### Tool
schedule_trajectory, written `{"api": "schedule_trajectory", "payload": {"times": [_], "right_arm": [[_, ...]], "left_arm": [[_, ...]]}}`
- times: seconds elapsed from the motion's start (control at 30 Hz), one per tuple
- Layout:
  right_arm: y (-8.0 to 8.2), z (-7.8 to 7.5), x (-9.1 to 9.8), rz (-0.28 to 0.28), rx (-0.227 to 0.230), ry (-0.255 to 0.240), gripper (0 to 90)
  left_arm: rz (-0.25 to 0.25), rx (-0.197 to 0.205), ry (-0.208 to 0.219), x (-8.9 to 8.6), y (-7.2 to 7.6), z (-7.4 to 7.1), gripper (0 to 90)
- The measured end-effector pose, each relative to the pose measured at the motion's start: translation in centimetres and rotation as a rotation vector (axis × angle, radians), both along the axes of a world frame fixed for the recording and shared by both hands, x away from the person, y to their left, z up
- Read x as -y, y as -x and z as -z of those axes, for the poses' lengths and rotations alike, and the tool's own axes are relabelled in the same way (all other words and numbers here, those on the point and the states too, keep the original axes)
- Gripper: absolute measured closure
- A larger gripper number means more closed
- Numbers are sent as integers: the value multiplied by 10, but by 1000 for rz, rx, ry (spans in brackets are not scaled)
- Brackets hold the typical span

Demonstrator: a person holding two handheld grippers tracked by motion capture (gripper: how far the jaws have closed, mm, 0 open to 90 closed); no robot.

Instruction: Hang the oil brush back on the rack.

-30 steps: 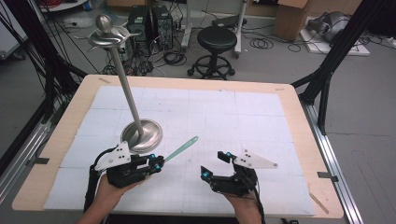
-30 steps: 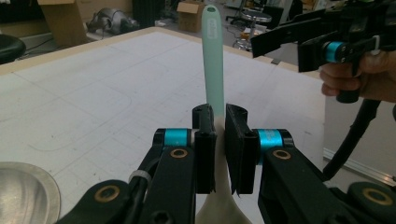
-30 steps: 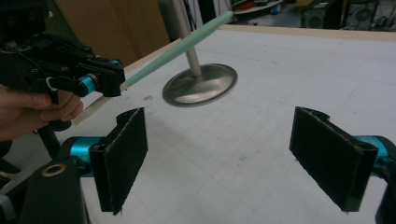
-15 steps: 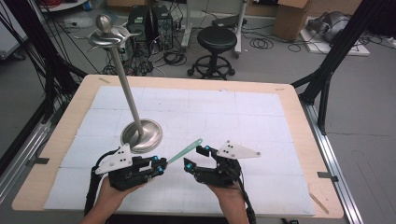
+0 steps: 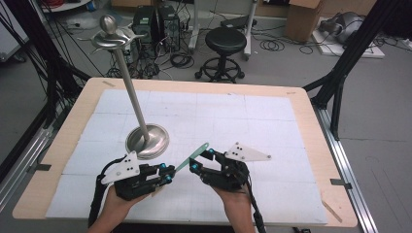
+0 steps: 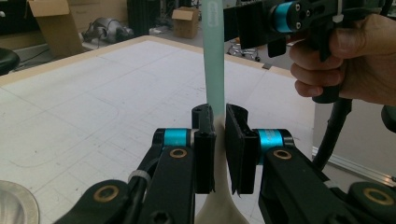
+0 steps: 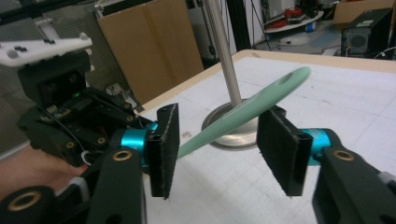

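Note:
A slim utensil with a mint-green handle (image 5: pixel 192 156) slants up and to the right above the table. My left gripper (image 5: pixel 167 174) is shut on its cream lower end, and in the left gripper view the handle (image 6: pixel 215 70) rises straight from between that gripper's (image 6: pixel 217 122) jaws. My right gripper (image 5: pixel 201 159) is open, with its jaws on either side of the handle's upper part. In the right gripper view the handle (image 7: pixel 243 114) crosses the gap between the pads of the right gripper (image 7: pixel 226 128) without touching either one.
A metal stand with a round base (image 5: pixel 147 141) and a tall pole (image 7: pixel 223 51) stands just behind the left gripper, with a hooked top (image 5: pixel 111 36). A white gridded mat (image 5: pixel 243 121) covers the wooden table. A stool (image 5: pixel 223 41) and cables lie beyond the far edge.
My right gripper has moved left and up to the green handle, and its open jaws now straddle it. The left gripper has held the utensil still.

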State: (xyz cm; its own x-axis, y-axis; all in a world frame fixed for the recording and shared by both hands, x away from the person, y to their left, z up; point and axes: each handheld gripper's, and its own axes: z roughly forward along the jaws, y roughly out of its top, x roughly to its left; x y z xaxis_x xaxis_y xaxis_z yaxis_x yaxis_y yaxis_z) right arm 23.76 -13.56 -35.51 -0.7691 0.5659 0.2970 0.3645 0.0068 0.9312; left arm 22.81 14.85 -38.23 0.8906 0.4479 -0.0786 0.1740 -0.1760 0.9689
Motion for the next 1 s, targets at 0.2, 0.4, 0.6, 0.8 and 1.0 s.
{"api": "schedule_trajectory", "payload": {"times": [0.2, 0.4, 0.6, 0.8, 1.0], "right_arm": [[1, -6, -2, -7, 12, 3, 565], [1, -11, -7, -3, 12, 8, 640], [4, -15, -9, -7, 19, 1, 701], [7, -18, -11, -14, 16, -10, 752], [9, -21, -13, -29, 14, -9, 794]], "left_arm": [[-1, 6, -5, 3, 2, 1, 817], [-3, 20, -8, 7, 5, 1, 817], [-7, 34, -12, 8, 7, 1, 816], [-3, 35, -11, 9, 8, 1, 816], [6, 37, -12, 10, 8, 2, 816]]}}
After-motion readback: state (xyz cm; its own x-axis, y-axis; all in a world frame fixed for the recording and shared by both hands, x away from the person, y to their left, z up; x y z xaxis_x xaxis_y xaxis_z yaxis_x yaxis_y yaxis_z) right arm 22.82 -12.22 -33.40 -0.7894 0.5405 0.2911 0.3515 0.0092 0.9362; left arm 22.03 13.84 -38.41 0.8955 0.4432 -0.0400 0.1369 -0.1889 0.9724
